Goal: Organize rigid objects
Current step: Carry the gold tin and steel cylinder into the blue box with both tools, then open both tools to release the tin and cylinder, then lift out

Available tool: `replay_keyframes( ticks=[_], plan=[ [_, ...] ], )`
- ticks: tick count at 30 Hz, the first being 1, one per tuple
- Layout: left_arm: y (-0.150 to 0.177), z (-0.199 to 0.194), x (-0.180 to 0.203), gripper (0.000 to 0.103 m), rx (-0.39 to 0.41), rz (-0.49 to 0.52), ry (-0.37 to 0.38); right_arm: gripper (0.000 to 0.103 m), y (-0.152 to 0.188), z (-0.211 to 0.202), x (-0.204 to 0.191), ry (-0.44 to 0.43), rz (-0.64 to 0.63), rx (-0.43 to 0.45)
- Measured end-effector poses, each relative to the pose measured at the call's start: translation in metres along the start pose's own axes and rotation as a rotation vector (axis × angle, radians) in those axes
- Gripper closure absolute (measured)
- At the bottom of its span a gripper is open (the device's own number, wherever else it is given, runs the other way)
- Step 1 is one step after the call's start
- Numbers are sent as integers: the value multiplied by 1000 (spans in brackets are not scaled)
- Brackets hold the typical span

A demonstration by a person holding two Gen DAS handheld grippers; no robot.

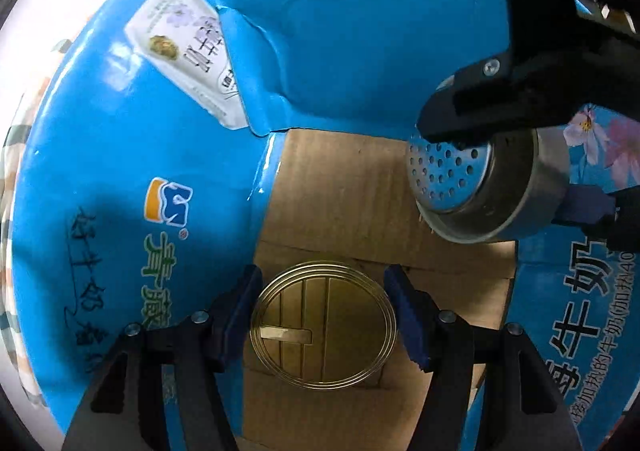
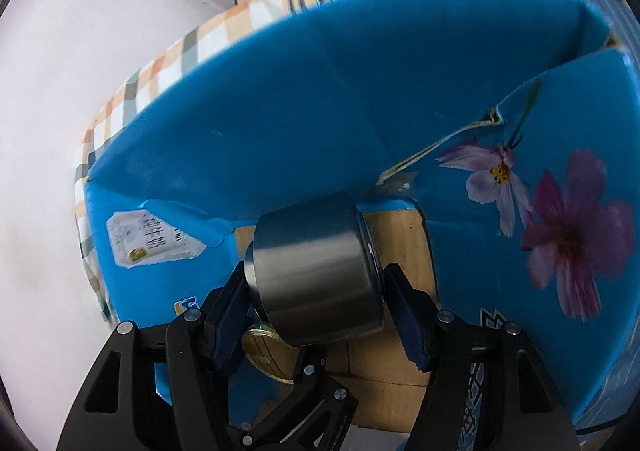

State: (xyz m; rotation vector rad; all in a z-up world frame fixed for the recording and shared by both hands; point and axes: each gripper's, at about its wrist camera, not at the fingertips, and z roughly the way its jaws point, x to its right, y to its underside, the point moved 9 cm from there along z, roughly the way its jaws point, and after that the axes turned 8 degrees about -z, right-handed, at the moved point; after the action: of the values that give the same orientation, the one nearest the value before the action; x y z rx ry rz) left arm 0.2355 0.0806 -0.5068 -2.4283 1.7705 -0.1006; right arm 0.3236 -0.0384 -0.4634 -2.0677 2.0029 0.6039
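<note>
Left wrist view: blue milk carton (image 1: 340,31), both tools inside; left tool (image 1: 324,319) pinching gold lid (image 1: 324,323), right tool (image 2: 316,311) pinching steel strainer cup (image 2: 316,271).

Both wrist cameras peer closely down into the blue carton (image 1: 360,31) (image 2: 320,111), sharing its brown floor and gold lid (image 1: 324,323) (image 2: 264,355).

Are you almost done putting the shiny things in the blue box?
Halfway, it seems. The left gripper holds a gold lid over the blue box. The right gripper holds a silver cup with a holed bottom. Both must yet be let go. Nothing else shows in the box.
</note>
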Motion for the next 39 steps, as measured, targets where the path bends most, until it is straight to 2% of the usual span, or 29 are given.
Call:
replay_keyframes(
  ticks=[3,6,11,13,14,15,18,20,26,29,31,34,37,39],
  plan=[
    [-1,2,8,42,1,19,-10,35,-4,7,0,-20,20,-23],
    [-2,3,14,42,-2,23,-5,34,-7,9,-1,-2,14,-38],
    [-4,2,20,41,-51,45,-25,34,-12,13,-2,5,23,-69],
    [-3,-4,25,37,-44,57,-34,29,-13,9,-2,10,21,-66],
    [-3,-8,26,31,-40,58,-39,22,-17,10,-4,12,17,-66],
    [-2,-12,28,23,-41,56,-32,21,-20,8,-5,10,11,-65],
    [1,-23,32,6,-58,43,-3,21,-20,4,-7,6,2,-72],
    [4,-35,33,0,-43,32,7,21,-16,-4,-5,6,-10,-68],
    [14,-75,21,0,-1,-2,1,20,-13,-26,-5,37,-69,-40],
    [20,-94,7,0,12,-20,15,11,-8,-39,-1,65,-106,-20],
    [23,-106,-3,0,33,-36,17,11,-2,-47,0,89,-139,1],
    [24,-119,-31,0,67,-39,13,10,17,-59,-6,144,-206,31],
    [23,-135,-39,0,107,-27,14,9,51,-65,-12,185,-264,63],
    [23,-133,-62,0,126,-20,13,8,71,-73,-16,209,-300,87]
  ],
)
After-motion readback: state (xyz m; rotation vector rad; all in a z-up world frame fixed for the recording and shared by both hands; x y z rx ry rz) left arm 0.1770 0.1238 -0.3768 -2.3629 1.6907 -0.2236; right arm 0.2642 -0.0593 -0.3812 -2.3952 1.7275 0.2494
